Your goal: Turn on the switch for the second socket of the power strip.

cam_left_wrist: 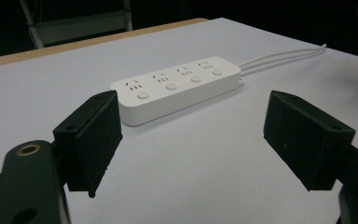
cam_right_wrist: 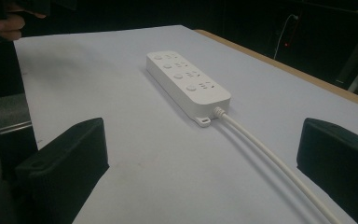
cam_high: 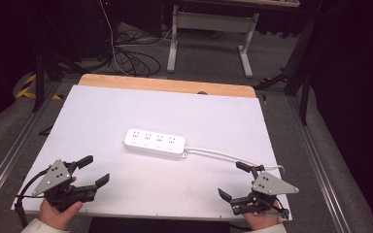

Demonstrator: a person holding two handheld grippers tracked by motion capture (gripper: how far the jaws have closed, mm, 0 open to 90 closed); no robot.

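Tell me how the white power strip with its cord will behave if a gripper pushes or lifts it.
The white four-outlet plastic power strip lies flat and looks rigid, so it would probably slide on the smooth white table rather than tip or roll. Its glossy casing may be slippery. The white cord looks flexible and would likely drag, turning the strip.

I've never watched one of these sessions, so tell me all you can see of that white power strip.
The power strip is a long white bar with rounded ends, plastic by its look. Its top carries four socket groups in a row, each with a round button beside it. It lies flat near the middle of the white table, nothing plugged in. A white cable leaves its right end, beside a small tab. Both grippers are clear of it.
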